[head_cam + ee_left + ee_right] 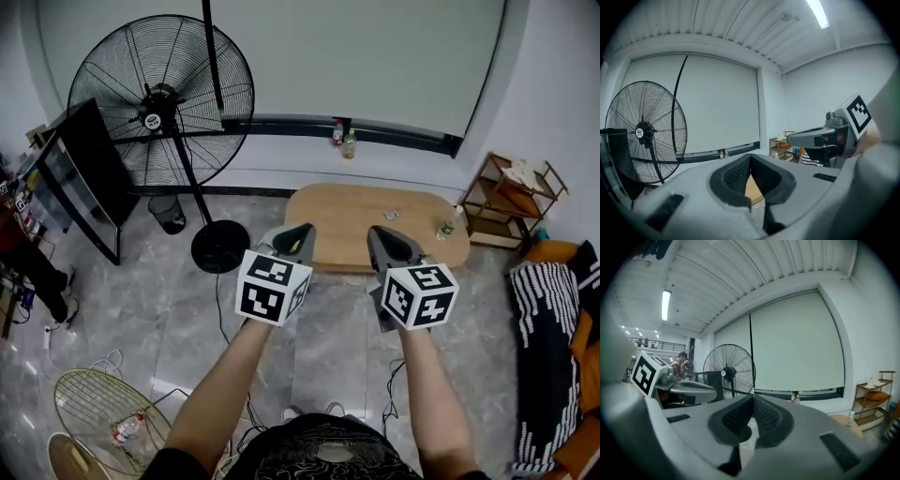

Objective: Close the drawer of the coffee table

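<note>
The ribbed black fingers (736, 176) of the left gripper (750, 157) meet at their tips with nothing between them. The right gripper (753, 397) is likewise pressed together and empty. In the head view the left gripper (302, 228) and the right gripper (378, 232) are held side by side on bare forearms, each a smooth grey plastic shell carrying a white cube with black square markers.

Beneath them spreads a glossy grey marbled tile floor (141, 309). A matt white roller blind (375, 56) covers the far wall. A tall black pedestal fan (161, 94) with a round wire cage stands on a disc base at the left.

Just beyond the fingertips stands the low oval coffee table (347, 220), its top smooth pale wood with rounded ends. Its drawer cannot be made out, since the grippers cover part of the near edge. Neither gripper touches the table.

A slatted wooden shelf rack (511, 202) stands at its right end. On the top stand a clear plastic bottle (448, 223) and a small flat packet (391, 215).
</note>
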Motion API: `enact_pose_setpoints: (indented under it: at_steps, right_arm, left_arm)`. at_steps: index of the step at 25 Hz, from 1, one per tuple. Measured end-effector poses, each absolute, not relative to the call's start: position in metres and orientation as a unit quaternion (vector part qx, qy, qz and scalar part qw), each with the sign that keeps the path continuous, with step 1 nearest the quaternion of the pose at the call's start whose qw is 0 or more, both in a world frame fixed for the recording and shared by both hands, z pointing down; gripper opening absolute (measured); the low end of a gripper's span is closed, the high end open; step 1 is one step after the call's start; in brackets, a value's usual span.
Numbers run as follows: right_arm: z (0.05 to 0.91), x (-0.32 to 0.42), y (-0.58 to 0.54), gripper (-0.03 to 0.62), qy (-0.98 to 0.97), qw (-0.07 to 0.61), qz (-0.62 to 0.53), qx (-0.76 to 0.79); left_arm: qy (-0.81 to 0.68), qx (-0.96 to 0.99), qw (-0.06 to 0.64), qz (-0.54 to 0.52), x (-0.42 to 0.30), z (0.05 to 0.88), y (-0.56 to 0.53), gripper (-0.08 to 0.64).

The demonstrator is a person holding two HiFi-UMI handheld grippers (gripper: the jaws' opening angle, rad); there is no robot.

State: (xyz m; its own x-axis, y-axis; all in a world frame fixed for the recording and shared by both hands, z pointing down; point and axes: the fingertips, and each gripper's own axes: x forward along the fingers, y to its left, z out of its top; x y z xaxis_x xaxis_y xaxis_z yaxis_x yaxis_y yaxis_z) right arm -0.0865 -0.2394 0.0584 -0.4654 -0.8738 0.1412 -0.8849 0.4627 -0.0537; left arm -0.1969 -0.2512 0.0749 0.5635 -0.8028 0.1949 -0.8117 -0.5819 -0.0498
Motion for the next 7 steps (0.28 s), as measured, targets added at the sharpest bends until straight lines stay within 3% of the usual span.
enact_pose_setpoints:
  at_steps: [7]
  right_arm:
    - [0.0628, -0.0893, -0.2287, 0.005, -0.852, 0.047, 0.048, 0.519]
  left_arm:
    - [-0.456, 0.884, 0.019, 0.097, -0.2017, 0.0814, -0.2402, 0.002]
